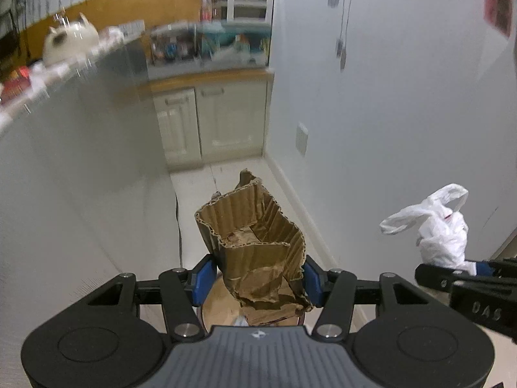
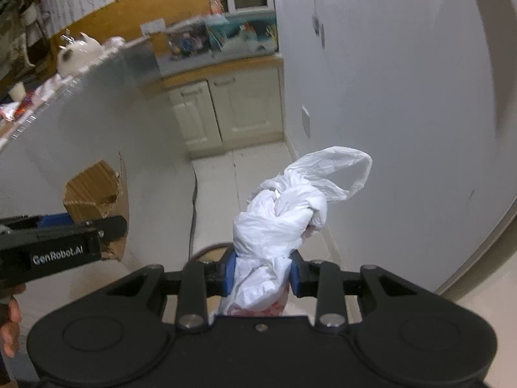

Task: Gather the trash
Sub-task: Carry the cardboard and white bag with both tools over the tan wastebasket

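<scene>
My left gripper (image 1: 258, 279) pinches a crumpled piece of corrugated cardboard (image 1: 258, 242) between its blue pads (image 1: 203, 279), the sheet sticking up and forward above the floor. My right gripper (image 2: 261, 274) is clamped tight on a knotted white plastic bag (image 2: 281, 223), whose loose handle loop flops up toward the wall. Both bits of trash hang in a narrow passage: a tall grey panel (image 1: 80, 161) closes off my left side and a white wall (image 1: 404, 113) runs along the right. Just under the left gripper I see a round rim (image 1: 206, 307), mostly hidden by the cardboard, so I cannot tell what it is. A dark cable (image 2: 194, 207) trails down the floor beside the panel. Cream cabinet doors (image 1: 210, 123) block the far end, with a cluttered countertop (image 1: 210, 48) above them. A white cat figure (image 1: 69, 40) sits on top of the panel.
</scene>
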